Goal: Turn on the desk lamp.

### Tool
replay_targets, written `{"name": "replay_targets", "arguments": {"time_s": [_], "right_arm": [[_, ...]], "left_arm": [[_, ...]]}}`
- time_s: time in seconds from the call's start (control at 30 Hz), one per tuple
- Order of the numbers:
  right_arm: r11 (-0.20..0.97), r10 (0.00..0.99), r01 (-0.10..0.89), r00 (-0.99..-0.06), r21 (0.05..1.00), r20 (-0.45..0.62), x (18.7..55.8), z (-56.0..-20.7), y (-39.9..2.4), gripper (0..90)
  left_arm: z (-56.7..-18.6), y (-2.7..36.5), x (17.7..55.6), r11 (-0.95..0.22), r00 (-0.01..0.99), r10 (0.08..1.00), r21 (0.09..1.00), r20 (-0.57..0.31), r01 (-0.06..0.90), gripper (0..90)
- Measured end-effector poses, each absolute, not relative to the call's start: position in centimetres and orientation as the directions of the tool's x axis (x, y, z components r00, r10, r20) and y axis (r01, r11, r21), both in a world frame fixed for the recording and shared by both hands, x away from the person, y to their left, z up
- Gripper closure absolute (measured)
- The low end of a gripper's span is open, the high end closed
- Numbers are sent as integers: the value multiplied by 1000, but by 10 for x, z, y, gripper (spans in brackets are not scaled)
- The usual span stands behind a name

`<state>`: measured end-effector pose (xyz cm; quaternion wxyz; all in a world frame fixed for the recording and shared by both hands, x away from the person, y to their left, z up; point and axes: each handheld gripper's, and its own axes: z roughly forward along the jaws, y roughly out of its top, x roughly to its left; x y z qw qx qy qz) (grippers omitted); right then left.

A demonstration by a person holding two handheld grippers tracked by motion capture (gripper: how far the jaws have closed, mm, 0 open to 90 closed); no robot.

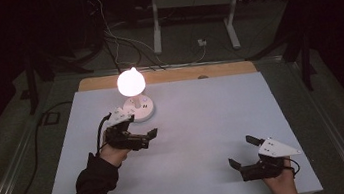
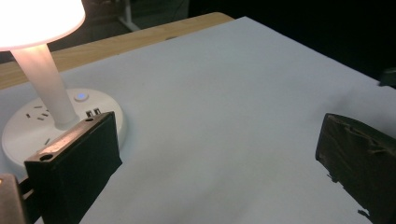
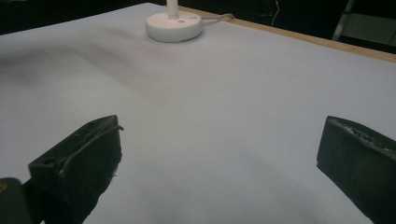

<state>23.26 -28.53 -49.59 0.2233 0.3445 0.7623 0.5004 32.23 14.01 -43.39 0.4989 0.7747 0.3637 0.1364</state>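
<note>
- Left gripper (image 1: 141, 137) jaws apart, empty, just beside lit lamp (image 1: 131, 82) base, prob. for its button.
- Right gripper (image 1: 242, 153) jaws wide, empty, near-right on white sheet (image 1: 203, 123), idle.

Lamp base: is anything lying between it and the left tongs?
Nothing visible does. The left tongs hang open just in front of the lamp base, with bare white table cover between them. The right tongs are far off, near the front edge.

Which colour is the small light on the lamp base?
Blue. The light on the white lamp base shows best in the left gripper view.
</note>
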Motion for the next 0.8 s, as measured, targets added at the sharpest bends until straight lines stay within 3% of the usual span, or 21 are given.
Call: {"name": "replay_targets", "arguments": {"time_s": [0.8], "right_arm": [[270, 748, 300, -664, 915, -3, 232, -496, -285, 0]], "left_arm": [[-461, 184, 274, -311, 767, 629, 865, -122, 393, 4]]}}
